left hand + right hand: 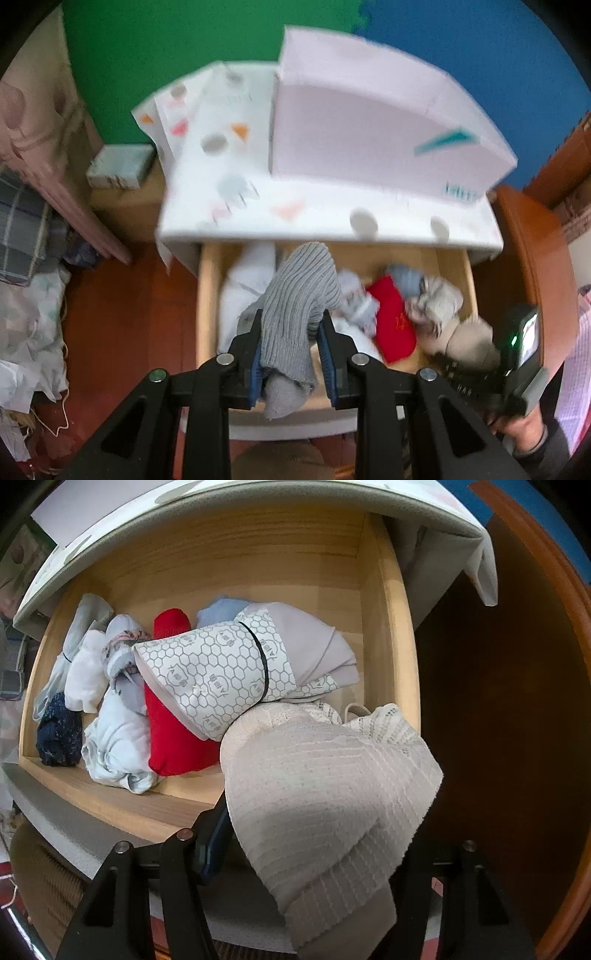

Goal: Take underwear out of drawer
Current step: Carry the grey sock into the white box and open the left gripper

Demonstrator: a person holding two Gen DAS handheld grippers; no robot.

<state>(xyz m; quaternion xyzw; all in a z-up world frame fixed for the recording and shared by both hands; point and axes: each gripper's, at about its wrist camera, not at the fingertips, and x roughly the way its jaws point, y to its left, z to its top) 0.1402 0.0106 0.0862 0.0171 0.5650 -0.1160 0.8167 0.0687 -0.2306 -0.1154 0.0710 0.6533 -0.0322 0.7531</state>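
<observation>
The wooden drawer stands open and holds a pile of rolled and folded underwear. My left gripper is shut on a grey ribbed piece of underwear and holds it above the drawer's left half. My right gripper is shut on a cream lace-edged piece of underwear at the drawer's front right corner; this gripper also shows in the left wrist view. A red piece, a beige honeycomb-patterned piece, pale blue pieces and a navy piece lie in the drawer.
The white cabinet top with coloured shapes overhangs the drawer's back and carries a pale pink box. A brown wooden door stands close on the right. Bags and cloth are piled on the red floor at the left.
</observation>
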